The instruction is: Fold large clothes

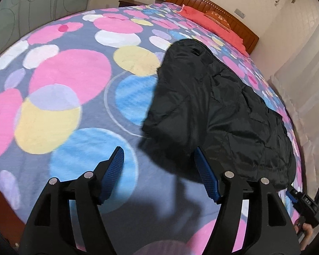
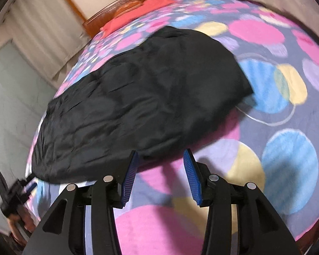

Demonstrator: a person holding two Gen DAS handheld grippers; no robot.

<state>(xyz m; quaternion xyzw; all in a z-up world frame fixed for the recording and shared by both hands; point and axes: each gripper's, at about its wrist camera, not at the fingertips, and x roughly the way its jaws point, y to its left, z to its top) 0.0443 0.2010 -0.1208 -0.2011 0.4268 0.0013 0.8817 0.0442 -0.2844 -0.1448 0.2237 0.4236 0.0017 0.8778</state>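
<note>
A large black padded jacket (image 1: 219, 110) lies folded lengthwise on the bed; it also shows in the right wrist view (image 2: 138, 97). My left gripper (image 1: 159, 155) is open and empty, held above the bedspread just before the jacket's near edge. My right gripper (image 2: 160, 155) is open and empty, held just before the jacket's near edge. The right gripper also shows at the lower right of the left wrist view (image 1: 302, 199). The left gripper shows at the lower left of the right wrist view (image 2: 17, 191).
The bed carries a bedspread (image 1: 59, 89) with large pink, blue and yellow circles. A red pillow (image 1: 214, 23) lies by the wooden headboard (image 1: 229, 12). Curtains (image 2: 42, 27) and walls stand beyond the bed.
</note>
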